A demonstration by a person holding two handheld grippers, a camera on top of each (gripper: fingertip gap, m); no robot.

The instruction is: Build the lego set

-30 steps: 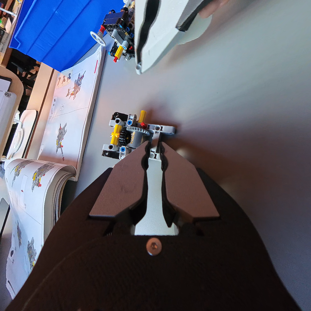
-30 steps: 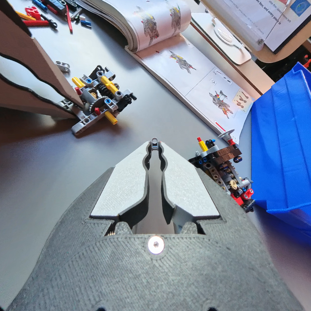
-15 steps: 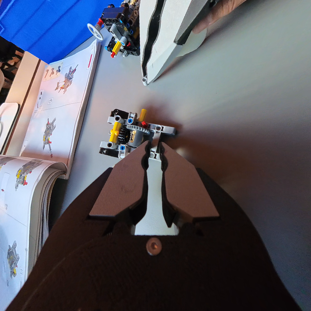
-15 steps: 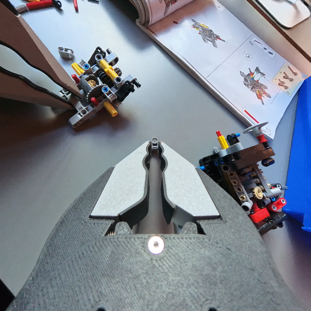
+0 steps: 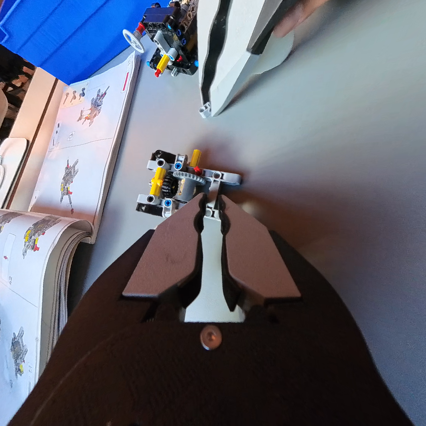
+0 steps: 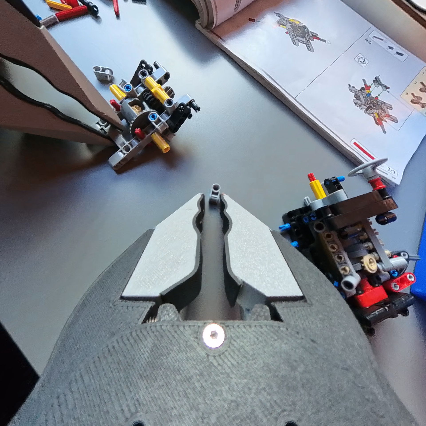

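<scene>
My left gripper point(image 5: 211, 201) is shut on the light grey frame beam of a small gear assembly point(image 5: 179, 182) with yellow, black and grey parts, which rests on the grey table point(image 5: 322, 161). The right wrist view shows the same grasp on the assembly point(image 6: 147, 110). My right gripper point(image 6: 212, 196) is open. A small grey connector point(image 6: 215, 192) stands between its tips, leaning on the right pad with a gap to the left pad. In the left wrist view the connector point(image 5: 205, 110) sits at the table surface at the right gripper's tips point(image 5: 208, 107).
A larger black, grey and red assembly point(image 6: 345, 230) with a grey wheel stands beside the right gripper, next to a blue bin point(image 5: 69, 34). An open instruction booklet point(image 6: 322, 69) lies beyond. A spare grey connector point(image 6: 103, 72) and loose red and yellow parts point(image 6: 69, 11) lie behind the gear assembly. Tip to tip, the grippers are about 9 cm apart.
My right gripper came nearer the gear assembly and down to the table, then its jaws widened and let go of the grey connector. My left gripper kept its hold.
</scene>
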